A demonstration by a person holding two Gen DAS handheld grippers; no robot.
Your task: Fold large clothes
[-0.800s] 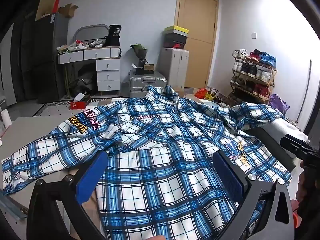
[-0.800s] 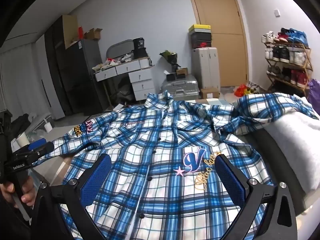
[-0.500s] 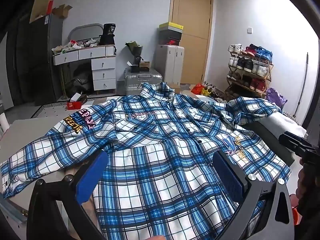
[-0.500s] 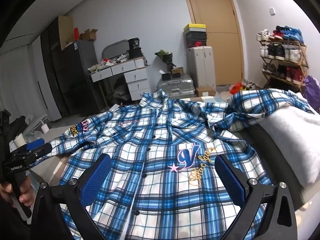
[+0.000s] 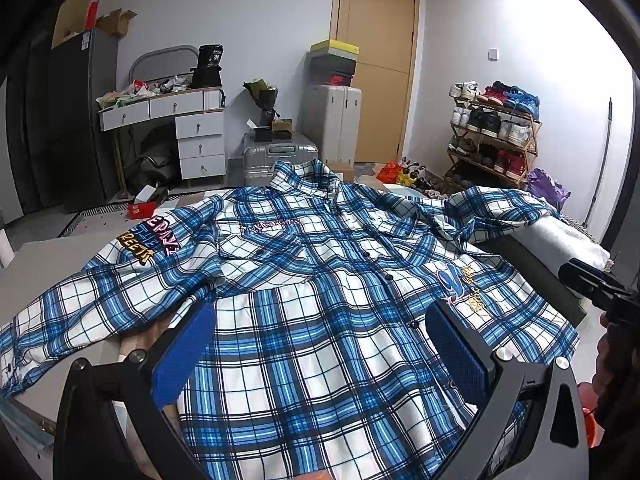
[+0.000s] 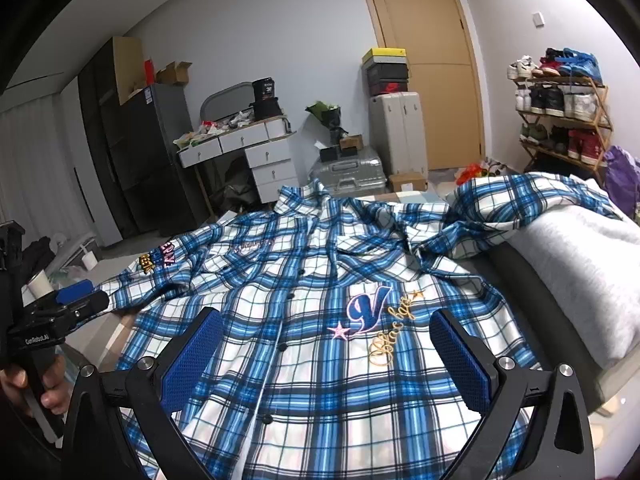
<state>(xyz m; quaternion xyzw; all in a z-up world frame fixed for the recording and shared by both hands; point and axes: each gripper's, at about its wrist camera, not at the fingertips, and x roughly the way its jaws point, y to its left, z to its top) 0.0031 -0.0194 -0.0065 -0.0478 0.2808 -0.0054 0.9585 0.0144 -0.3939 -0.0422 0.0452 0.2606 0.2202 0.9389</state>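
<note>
Plaid shirt (image 5: 320, 320): flat, collar-to-hem axis running straight ahead of both hand-held grippers (image 5: 320, 344) (image 6: 326, 356), jaws wide apart, empty; left sleeve nearer left one.

1. Your left gripper (image 5: 320, 356) has a black frame with two black arms, each carrying a blue textured pad (image 5: 182, 360) on its inner face.
2. Two round silver screw heads (image 5: 502, 354) sit at each arm root on this gripper's frame.
3. Your right gripper (image 6: 326, 356) is built identically: black frame, blue mesh-patterned pads (image 6: 460, 364), silver screws (image 6: 503, 362), triangular cut-outs in the frame.
4. In the right wrist view, left of the right gripper frame, the left gripper's black body shows small white lettering; the text is only partly legible.
5. Your hand (image 6: 48, 384) wraps its black handle there; no sleeve is distinguishable.
</note>
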